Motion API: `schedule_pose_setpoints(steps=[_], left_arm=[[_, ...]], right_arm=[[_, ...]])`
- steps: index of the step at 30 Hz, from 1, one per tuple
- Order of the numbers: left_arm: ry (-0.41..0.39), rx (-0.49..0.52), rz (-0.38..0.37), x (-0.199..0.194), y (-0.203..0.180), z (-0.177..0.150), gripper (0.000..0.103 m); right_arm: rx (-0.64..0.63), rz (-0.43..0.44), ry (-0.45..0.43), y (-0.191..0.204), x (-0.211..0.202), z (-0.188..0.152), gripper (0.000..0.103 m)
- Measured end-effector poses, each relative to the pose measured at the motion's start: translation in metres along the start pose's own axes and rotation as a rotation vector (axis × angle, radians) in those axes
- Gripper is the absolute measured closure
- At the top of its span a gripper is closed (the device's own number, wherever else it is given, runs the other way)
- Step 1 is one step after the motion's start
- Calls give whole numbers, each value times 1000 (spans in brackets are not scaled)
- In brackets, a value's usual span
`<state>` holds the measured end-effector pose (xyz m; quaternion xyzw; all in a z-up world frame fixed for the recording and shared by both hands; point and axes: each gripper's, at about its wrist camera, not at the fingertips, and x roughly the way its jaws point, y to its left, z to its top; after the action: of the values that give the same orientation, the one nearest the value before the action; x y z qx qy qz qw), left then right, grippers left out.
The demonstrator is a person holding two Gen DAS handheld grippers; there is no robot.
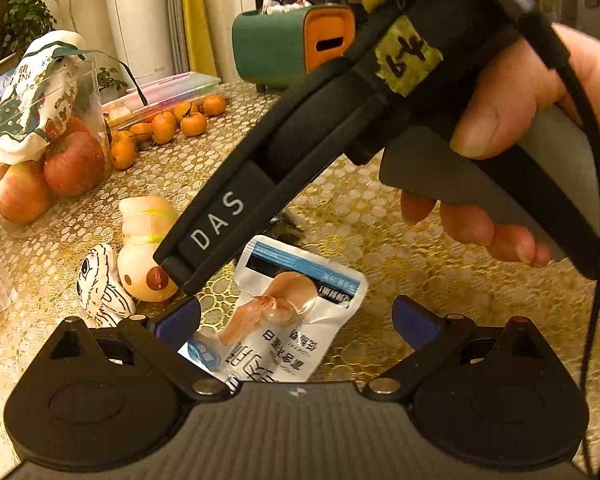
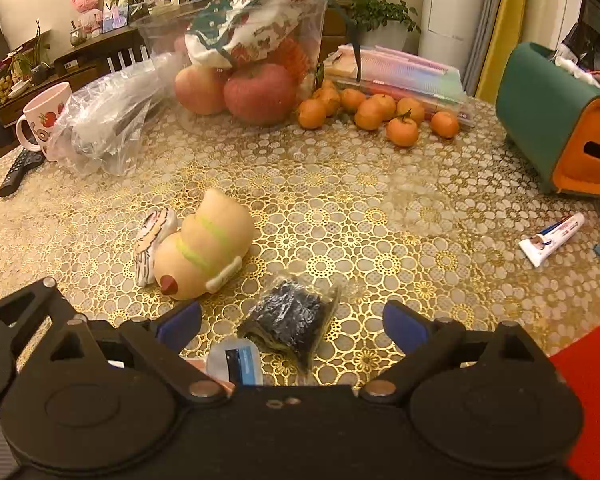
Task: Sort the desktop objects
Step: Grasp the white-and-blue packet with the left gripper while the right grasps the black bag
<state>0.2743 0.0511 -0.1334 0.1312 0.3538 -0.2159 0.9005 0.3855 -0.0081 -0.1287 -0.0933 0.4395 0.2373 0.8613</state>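
Both yours wide, empty: left gripper (image 1: 296, 316) over snack pouch (image 1: 296, 312), right gripper (image 2: 292, 326) over dark packet (image 2: 290, 326) (slippery film); careful, grippers crowding, could bump.

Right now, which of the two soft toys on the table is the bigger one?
The peach-coloured duck toy with green stripes lying on its side; the white toy with black line drawing pressed against its left is clearly smaller.

Both grippers' fingers (image 1: 414, 322) (image 2: 404, 326) spread wide.

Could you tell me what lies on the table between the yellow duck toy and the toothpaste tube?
In the right wrist view, only the dark crinkly packet lies roughly between the duck toy and toothpaste tube; otherwise bare tablecloth.
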Motion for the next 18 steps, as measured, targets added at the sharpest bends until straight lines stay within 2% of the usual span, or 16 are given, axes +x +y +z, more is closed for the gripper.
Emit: schedule_pose_setpoints(steps=[3,8,12,15,18], left_arm=[[4,-6,11,6,2,-1,1],[-2,-72,-8,8,12,-4,2],[-18,-125,-3,6,18,-6,12],[-28,-129,9,4,17,-6,22],[-33,-131,14,5,19,-3,36]], right_arm=[[9,-8,7,-1,7,1,7],[28,-6,19,-4,14,3,12],[37,8,12,-6,16,2,14],[34,13,10,-6,17,1,22],[37,18,3,-6,16,-1,32]])
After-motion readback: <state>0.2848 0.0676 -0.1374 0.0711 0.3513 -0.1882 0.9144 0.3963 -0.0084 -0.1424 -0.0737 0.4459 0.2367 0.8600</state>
